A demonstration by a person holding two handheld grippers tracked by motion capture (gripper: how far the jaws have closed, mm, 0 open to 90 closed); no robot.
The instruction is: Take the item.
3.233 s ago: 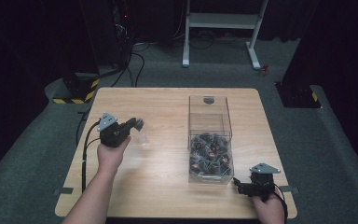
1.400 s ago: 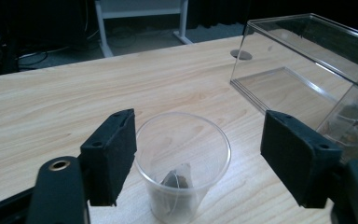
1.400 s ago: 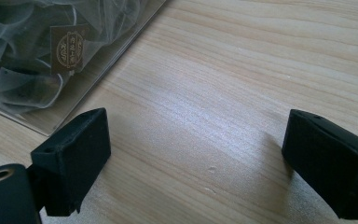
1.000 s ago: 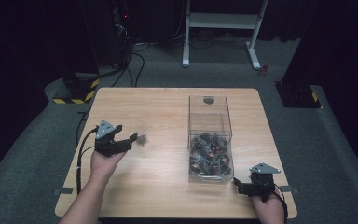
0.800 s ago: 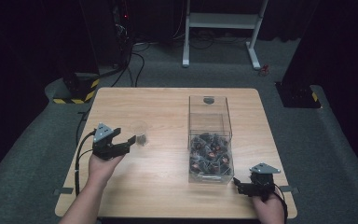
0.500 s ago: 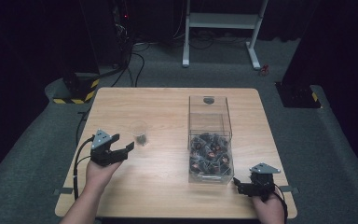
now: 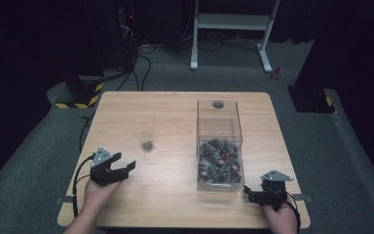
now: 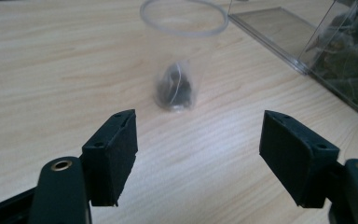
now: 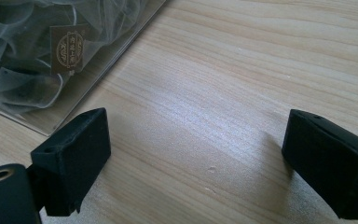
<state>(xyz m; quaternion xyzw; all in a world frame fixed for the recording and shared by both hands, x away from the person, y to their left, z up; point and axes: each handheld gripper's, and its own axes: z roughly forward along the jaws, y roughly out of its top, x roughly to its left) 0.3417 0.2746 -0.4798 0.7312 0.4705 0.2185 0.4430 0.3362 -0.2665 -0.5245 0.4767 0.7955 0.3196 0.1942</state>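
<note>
High view: the left hand-held gripper point(image 7: 126, 167) is sitting wide at seven o'clock from the clear cup point(image 7: 146, 138); any regrasp should straddle it squarely.

Left gripper view: the tea bag point(image 8: 175, 87) is resting inside the cup.

Right gripper view: the right hand-held gripper point(image 9: 196, 161) is idling wide beside the clear box point(image 9: 74, 42).

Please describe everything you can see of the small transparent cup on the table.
The cup is small, clear and thin-walled, plastic by its look, with a round open rim. It stands upright on the wooden table, left of the clear box and apart from it. Inside, at the bottom, lies one dark tea bag in a fine mesh pouch. Nothing grips the cup: the left gripper is open, and its fingers stand short of it, not touching.
</note>
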